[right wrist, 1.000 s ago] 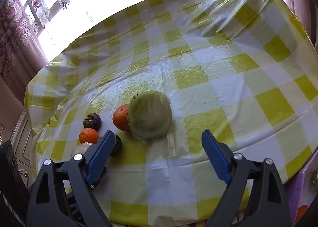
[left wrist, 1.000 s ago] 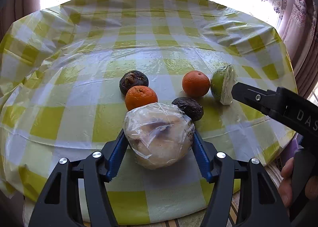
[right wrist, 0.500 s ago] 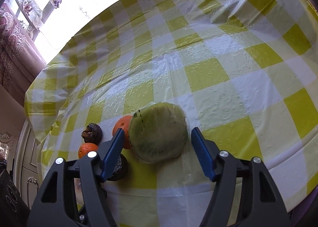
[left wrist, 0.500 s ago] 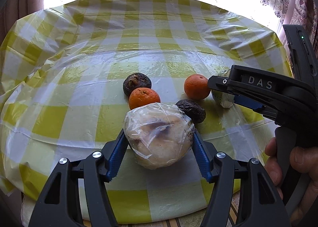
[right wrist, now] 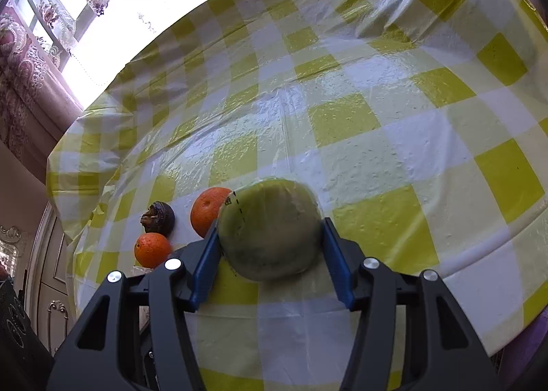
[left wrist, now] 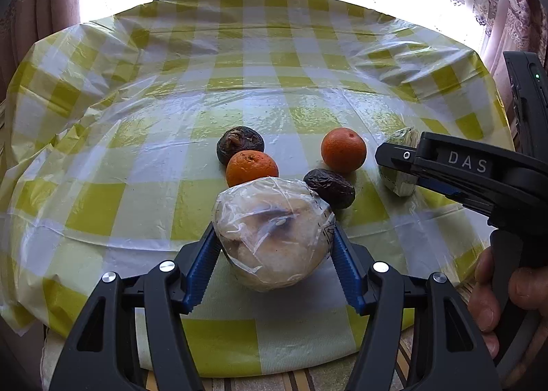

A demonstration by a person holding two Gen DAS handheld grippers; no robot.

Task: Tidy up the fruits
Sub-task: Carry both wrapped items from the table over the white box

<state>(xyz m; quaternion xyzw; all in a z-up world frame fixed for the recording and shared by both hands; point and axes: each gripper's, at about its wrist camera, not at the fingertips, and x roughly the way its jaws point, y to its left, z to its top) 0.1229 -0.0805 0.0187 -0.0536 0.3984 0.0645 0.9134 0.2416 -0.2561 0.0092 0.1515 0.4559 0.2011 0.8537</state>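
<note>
Lying cut-face-sideways: wrapped green fruit (right wrist: 270,233)

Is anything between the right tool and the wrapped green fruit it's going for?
Nothing visible. The right tool already has both pads against the wrapped green fruit, its jaws having just closed. An orange sits just behind its left finger, outside the grip.

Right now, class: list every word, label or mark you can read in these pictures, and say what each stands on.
"DAS": on the right gripper, seen from the left wrist.
Black print on the wrapped green fruit: too small to read.
Black print on the wrapped pale fruit: too blurred to read.
</note>
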